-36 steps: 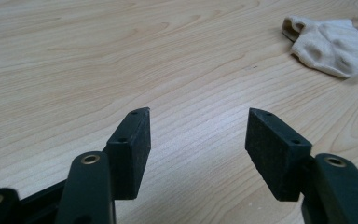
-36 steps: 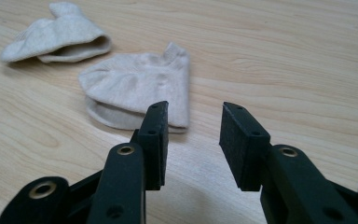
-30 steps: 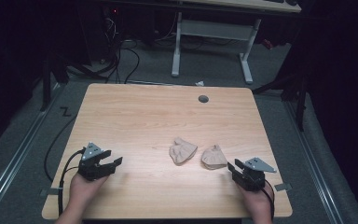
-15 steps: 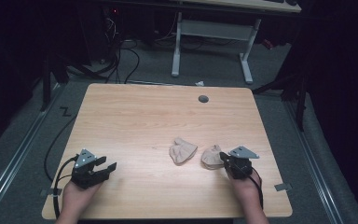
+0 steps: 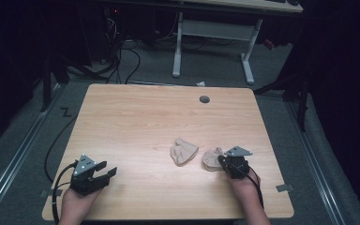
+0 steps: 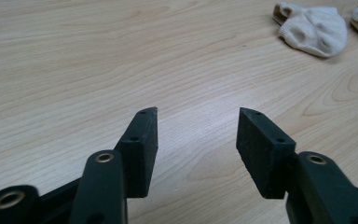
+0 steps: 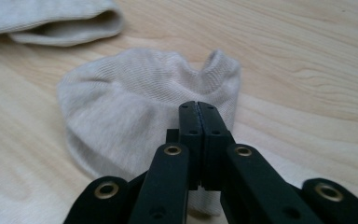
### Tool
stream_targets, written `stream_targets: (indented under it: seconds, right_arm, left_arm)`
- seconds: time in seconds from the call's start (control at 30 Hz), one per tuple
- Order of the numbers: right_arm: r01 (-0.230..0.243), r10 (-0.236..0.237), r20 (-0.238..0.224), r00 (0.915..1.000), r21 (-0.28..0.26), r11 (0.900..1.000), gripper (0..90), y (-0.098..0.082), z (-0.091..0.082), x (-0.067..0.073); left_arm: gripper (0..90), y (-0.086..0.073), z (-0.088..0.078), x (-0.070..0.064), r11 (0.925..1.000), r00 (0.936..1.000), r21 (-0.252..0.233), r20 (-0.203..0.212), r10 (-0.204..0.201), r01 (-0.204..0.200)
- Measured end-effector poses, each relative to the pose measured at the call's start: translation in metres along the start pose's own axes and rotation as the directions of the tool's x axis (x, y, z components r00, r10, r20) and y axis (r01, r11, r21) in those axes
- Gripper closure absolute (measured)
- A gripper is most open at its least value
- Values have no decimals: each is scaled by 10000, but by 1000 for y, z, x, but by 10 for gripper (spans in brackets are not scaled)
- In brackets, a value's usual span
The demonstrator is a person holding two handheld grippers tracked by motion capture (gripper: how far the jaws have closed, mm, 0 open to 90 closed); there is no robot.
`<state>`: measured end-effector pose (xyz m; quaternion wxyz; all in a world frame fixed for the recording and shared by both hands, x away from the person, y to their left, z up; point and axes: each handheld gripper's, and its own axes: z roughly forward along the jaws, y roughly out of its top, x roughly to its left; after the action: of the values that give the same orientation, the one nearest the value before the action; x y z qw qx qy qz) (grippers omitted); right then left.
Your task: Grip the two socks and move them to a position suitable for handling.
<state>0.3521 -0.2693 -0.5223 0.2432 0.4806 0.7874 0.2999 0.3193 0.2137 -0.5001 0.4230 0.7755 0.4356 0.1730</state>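
Two beige ankle socks lie on the wooden table (image 5: 140, 117): the left sock (image 5: 183, 151) and the right sock (image 5: 209, 159). My right gripper (image 5: 221, 161) is at the right sock's near-right side. In the right gripper view its jaws (image 7: 199, 106) are pressed together on top of this sock (image 7: 130, 102), pinching its fabric, and the other sock (image 7: 51, 21) lies beyond. My left gripper (image 5: 108, 172) rests at the table's front left, far from both socks. Its jaws (image 6: 198, 116) have just been closing a little and stand open over bare wood, with the socks (image 6: 314, 28) far off.
A round cable hole (image 5: 204, 99) sits near the table's far edge. A white desk frame (image 5: 213, 42) and loose cables (image 5: 122, 47) are on the floor beyond. The table's front edge runs just behind both hands.
My right gripper has moved left from the front right corner onto the right sock and its jaws have shut. My left gripper has drifted left and nearer the front edge.
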Motion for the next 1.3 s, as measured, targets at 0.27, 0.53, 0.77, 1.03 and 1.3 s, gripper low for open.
stream_targets:
  seconds: [0.27,0.53,0.77,1.03,1.3]
  right_arm:
    - [572,-589,-1080,9924,-189,9982,885,-8,-11,29]
    - [1528,-1561,-1902,9693,-322,9877,884,-7,-15,71]
    - [1730,-1903,-1738,9662,-1100,9788,847,0,-32,86]
    - [1527,-1610,-1319,9781,-709,9857,896,-2,-27,75]
    - [1956,-1986,-1620,9666,-348,9801,896,2,-11,88]
  left_arm:
    - [470,11,18,-18,9989,9964,64,714,468,-474]
    - [461,19,30,-42,9941,9855,116,1330,1055,-1080]
    - [453,20,33,-55,9865,9768,185,1444,1582,-1625]
    - [457,18,34,-50,9904,9821,232,1346,1318,-1361]
    - [462,17,36,-48,9908,9827,308,1356,1266,-1318]
